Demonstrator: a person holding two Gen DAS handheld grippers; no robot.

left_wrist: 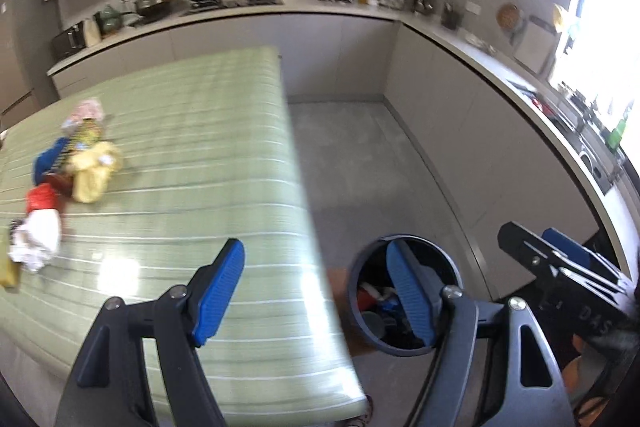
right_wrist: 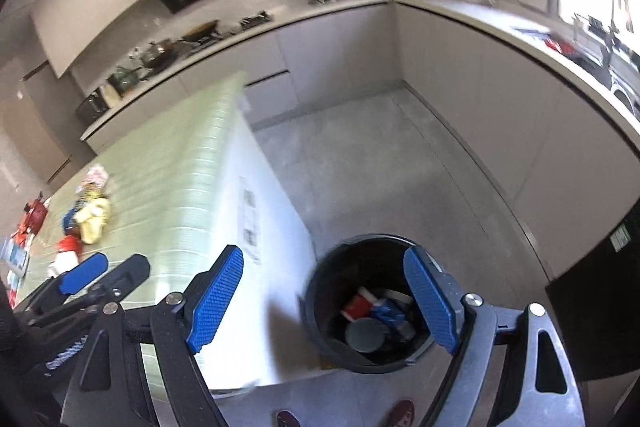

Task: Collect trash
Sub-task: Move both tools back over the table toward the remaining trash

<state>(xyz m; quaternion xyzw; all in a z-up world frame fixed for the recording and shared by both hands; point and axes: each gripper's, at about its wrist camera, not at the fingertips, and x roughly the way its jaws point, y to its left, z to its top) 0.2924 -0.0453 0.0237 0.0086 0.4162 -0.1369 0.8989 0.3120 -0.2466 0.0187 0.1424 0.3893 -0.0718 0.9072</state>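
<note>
A pile of trash (left_wrist: 80, 159) lies on the far left of the green striped table (left_wrist: 208, 155): yellow, blue and red wrappers and a white crumpled piece (left_wrist: 36, 239). The pile also shows in the right wrist view (right_wrist: 90, 215). A dark round bin (right_wrist: 360, 303) stands on the floor beside the table's right end, with a red cup, blue wrappers and a grey lid inside; it also shows in the left wrist view (left_wrist: 404, 299). My left gripper (left_wrist: 316, 295) is open and empty above the table's right edge. My right gripper (right_wrist: 324, 303) is open and empty above the bin.
Grey kitchen counters (left_wrist: 360, 15) with pans and utensils run along the back and right walls. The grey floor (right_wrist: 380, 179) lies between table and cabinets. A black appliance (right_wrist: 600, 307) stands at right. Shoes (right_wrist: 400, 413) show below the bin.
</note>
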